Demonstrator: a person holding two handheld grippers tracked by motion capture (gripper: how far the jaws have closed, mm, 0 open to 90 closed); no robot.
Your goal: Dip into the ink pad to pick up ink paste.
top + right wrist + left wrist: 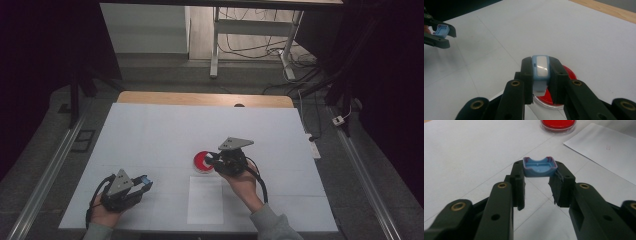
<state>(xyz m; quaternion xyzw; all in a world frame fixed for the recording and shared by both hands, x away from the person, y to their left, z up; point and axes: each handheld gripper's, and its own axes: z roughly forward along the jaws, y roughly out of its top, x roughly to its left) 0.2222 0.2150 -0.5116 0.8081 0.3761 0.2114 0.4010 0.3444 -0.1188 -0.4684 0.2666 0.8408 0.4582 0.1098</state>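
Gripping a small blue plastic shell [539, 166] by its sides, the left gripper [141, 184] hovered low near the table's [150, 130] front-left edge, while the right gripper [541, 71] was clamped on a slim blue-and-white plastic piece [540, 67] directly over the round red-filled dish [202, 161]. Both holds looked shallow, so a twist during mating could probably pop a part loose onto the dish. White sheet of paper [205, 200] lay between the hands; open tabletop stretched beyond.
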